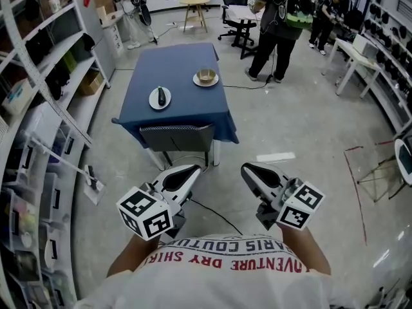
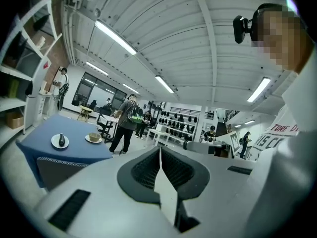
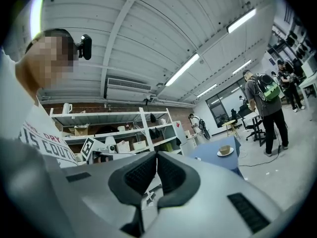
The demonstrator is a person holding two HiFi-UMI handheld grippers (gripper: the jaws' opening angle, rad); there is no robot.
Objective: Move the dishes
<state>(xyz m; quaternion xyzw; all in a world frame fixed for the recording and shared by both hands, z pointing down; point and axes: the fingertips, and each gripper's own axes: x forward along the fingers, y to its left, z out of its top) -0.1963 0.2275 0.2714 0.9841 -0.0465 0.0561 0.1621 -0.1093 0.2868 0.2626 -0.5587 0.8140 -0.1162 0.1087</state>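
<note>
Blue surface [image 1: 187,116] in a shelf-lined workroom
Two plates on it: near plate [image 1: 153,102], far plate [image 1: 214,81] bearing one bowl [image 1: 206,75]. Left gripper [image 1: 195,168] and right gripper [image 1: 246,168] have their fingers clenched, empty.

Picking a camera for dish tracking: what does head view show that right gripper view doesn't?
Head view only: the plate carrying a dark item, and the chair at the table's near edge. Right gripper view only: the right gripper seen close up, jaws together with nothing between them, and the ceiling lights. Both: the blue table, the bowl and the shelves.
</note>
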